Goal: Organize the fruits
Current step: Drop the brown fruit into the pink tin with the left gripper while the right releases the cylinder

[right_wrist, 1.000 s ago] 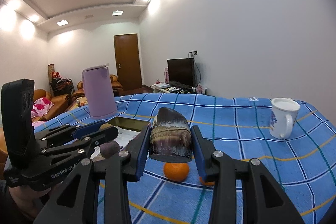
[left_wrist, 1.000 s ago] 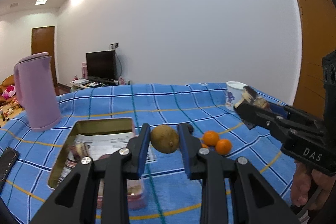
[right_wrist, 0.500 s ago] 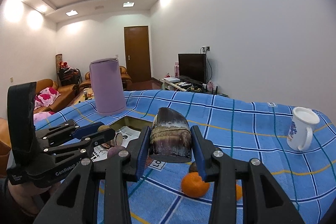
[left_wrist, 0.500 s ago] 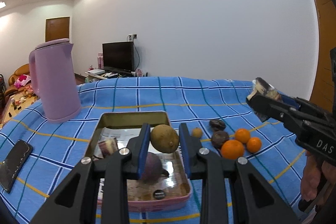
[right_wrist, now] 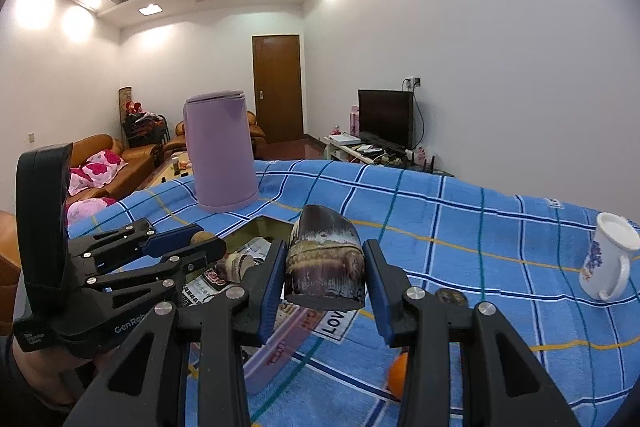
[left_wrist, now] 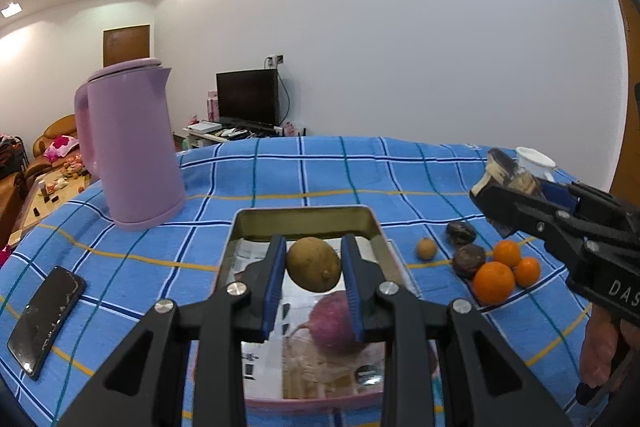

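Both grippers shifted over metal tray: left gripper clamps rough round fruit, right gripper clamps glossy sugarcane chunk.

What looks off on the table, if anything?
Nothing is spilled or tipped. Odd ones out for fruit sorting: a black phone lies on the cloth left of the tin tray, and the right gripper holds a dark, cut sugarcane-like chunk rather than a round fruit.

Behind the near jaw pads of the left gripper, the purple fruit in the tin tray looks blurred and half covered. Below the right gripper, an orange peeks out, mostly hidden. The tray's printed paper is cut short by the jaws.
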